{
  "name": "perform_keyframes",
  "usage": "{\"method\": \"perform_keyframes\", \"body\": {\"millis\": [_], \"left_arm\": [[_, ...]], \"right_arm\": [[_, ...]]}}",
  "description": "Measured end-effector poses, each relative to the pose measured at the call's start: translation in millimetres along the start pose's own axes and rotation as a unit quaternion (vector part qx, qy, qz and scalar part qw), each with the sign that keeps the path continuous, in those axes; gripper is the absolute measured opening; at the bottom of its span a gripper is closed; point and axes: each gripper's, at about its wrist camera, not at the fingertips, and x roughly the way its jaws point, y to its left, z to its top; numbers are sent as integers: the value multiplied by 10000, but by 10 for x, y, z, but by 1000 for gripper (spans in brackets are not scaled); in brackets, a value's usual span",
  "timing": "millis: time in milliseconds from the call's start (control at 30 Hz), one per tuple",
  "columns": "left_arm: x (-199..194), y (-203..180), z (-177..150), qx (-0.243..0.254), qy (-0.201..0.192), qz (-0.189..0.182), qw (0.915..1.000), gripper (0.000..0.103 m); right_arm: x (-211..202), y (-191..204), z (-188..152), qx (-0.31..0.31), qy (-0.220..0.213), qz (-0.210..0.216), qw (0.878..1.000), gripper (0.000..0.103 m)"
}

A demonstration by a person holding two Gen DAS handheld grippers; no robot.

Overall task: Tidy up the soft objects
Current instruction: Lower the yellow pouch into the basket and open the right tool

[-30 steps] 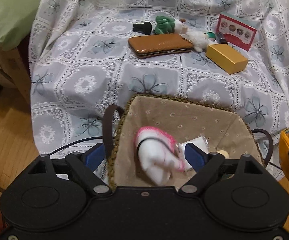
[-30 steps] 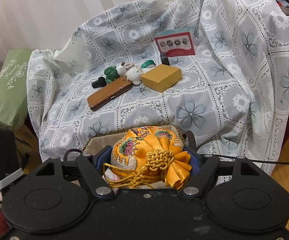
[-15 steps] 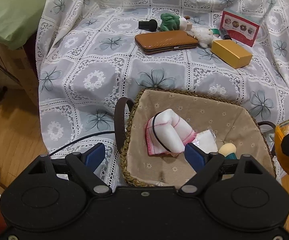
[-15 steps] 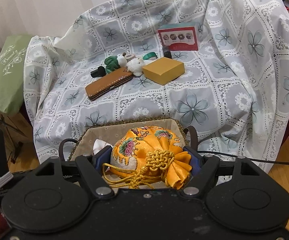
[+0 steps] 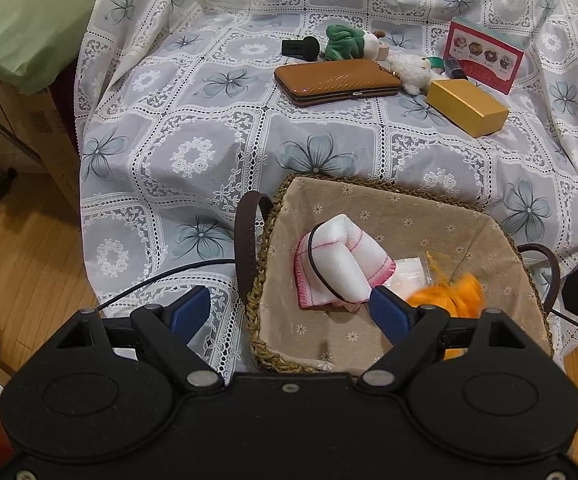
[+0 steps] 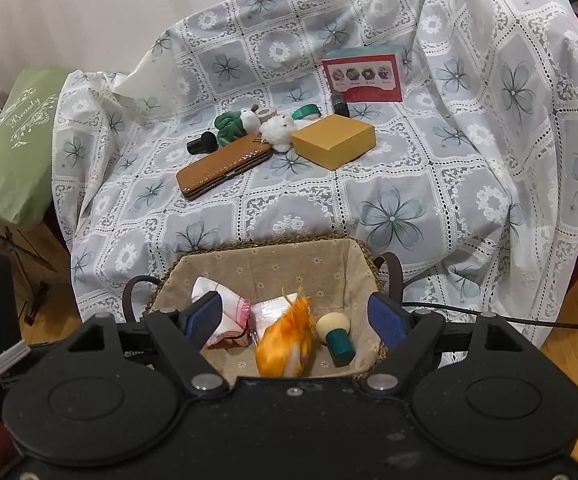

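Draped over the furniture is a lace cloth (image 6: 409,184) with grey flower squares, wood floor showing at the edges. At its front edge sits the basket (image 6: 353,252), lined in beige fabric. Right gripper (image 6: 295,316) hangs above it, fingers spreading wider at this moment, and the orange pouch (image 6: 287,340) is a blur between them, touching neither pad, down in the basket. Beside it lie a rolled white towel (image 5: 341,264) with pink trim, a clear plastic packet (image 6: 269,312) and a green-handled brush (image 6: 337,336). Left gripper (image 5: 289,312) hovers at the basket's left rim, fingers apart and grasping nothing. Farther back on the cloth: a brown wallet (image 5: 337,82), a green plush (image 5: 343,42), a white fluffy toy (image 5: 411,70), a yellow box (image 5: 467,108) and a red box (image 5: 485,60).
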Motion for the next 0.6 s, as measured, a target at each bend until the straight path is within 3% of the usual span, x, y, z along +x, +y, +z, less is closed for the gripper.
{"method": "perform_keyframes", "body": {"millis": [600], "left_arm": [[15,-12,-5,47,68,-5,10000,83]], "right_arm": [[45,-28,-2,89,111,-13,9999,80]]}}
